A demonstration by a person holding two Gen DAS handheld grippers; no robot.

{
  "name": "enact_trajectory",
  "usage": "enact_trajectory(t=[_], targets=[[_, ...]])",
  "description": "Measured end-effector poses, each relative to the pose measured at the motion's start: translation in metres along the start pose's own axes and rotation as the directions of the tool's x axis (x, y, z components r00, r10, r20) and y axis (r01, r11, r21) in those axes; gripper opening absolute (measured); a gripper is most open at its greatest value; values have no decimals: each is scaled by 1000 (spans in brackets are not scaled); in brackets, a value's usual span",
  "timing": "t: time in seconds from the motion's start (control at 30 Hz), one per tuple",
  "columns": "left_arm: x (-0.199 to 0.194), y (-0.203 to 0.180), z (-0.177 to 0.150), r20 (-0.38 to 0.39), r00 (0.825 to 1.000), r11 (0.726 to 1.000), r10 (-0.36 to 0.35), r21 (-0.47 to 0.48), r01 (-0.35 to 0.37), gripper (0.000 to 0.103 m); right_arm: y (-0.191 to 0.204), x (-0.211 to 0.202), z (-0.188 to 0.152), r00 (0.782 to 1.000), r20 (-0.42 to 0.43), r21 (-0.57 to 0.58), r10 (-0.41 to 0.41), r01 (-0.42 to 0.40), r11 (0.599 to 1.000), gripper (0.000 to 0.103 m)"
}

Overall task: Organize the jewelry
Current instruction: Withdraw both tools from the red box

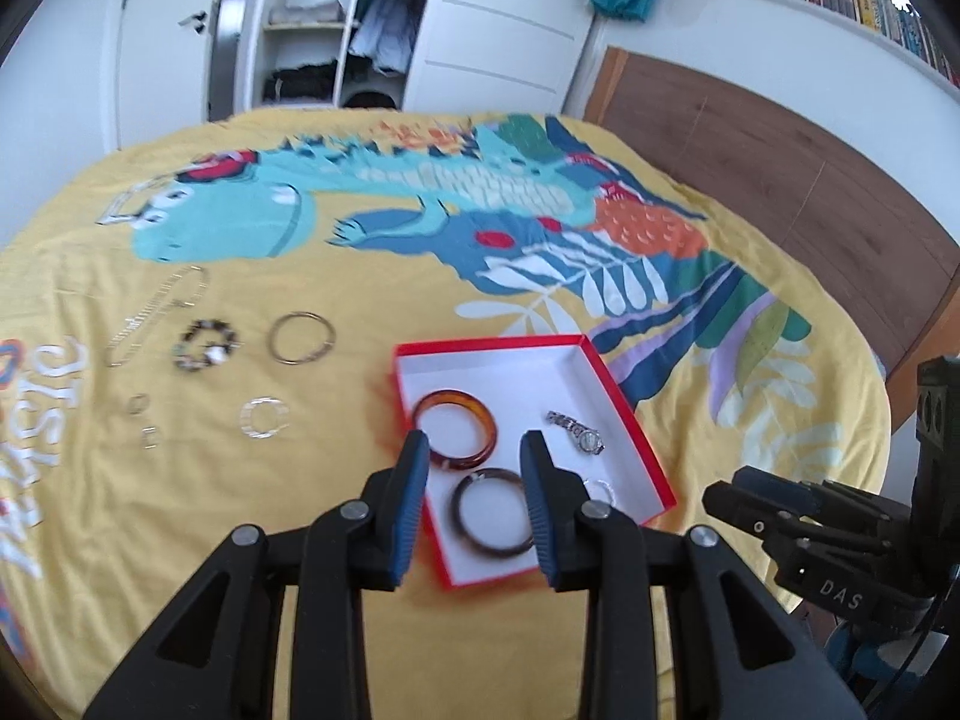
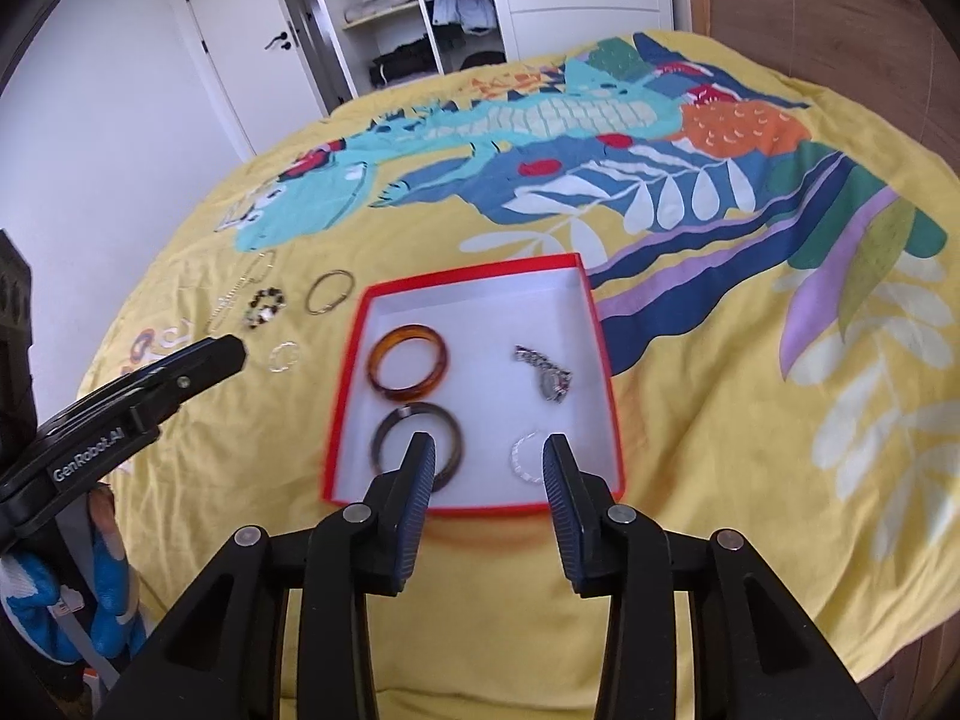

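A red box with a white inside (image 1: 498, 343) (image 2: 468, 273) lies on the yellow bedspread. It holds an amber bangle (image 1: 456, 396) (image 2: 408, 331), a dark brown bangle (image 1: 456, 510) (image 2: 420, 408), a silver watch (image 1: 576, 429) (image 2: 546, 375) and a small silver ring (image 1: 600, 486) (image 2: 515, 462). My left gripper (image 1: 474, 441) hangs above the box's near left part, open and empty. Above the near edge of the box my right gripper (image 2: 489, 443) is also open, with nothing between its fingers.
Left of the box, loose on the bedspread, lie a metal hoop bangle (image 1: 271, 341) (image 2: 312, 300), a beaded bracelet (image 1: 186, 354) (image 2: 264, 306), a clear ring (image 1: 246, 420), a chain (image 1: 156, 312) and small rings (image 1: 139, 405). A wooden headboard and a wardrobe stand beyond the bed.
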State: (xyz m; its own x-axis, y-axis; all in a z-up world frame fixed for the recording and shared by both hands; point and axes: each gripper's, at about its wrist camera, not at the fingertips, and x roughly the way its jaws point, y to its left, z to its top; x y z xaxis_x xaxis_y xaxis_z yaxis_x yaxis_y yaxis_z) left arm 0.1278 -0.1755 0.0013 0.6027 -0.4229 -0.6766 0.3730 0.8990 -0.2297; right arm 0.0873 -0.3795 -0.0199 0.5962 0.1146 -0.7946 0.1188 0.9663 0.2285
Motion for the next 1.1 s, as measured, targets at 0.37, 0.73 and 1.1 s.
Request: enact_trajectory(t=[0.37,0.73,1.1], targets=[[-111,15,-29,113,990,997,80,-13,-79,30,45,-73,-23,997,80,0,3,-3,1000,41],[-154,22,-78,96,989,994,110,0,-111,30,65,-130,-43,985,171,21,0,-4,1000,46],[-139,89,-99,48,979,976,199,-96,-194,30,95,-111,-40,984,171,-55,43,-34,998,46]])
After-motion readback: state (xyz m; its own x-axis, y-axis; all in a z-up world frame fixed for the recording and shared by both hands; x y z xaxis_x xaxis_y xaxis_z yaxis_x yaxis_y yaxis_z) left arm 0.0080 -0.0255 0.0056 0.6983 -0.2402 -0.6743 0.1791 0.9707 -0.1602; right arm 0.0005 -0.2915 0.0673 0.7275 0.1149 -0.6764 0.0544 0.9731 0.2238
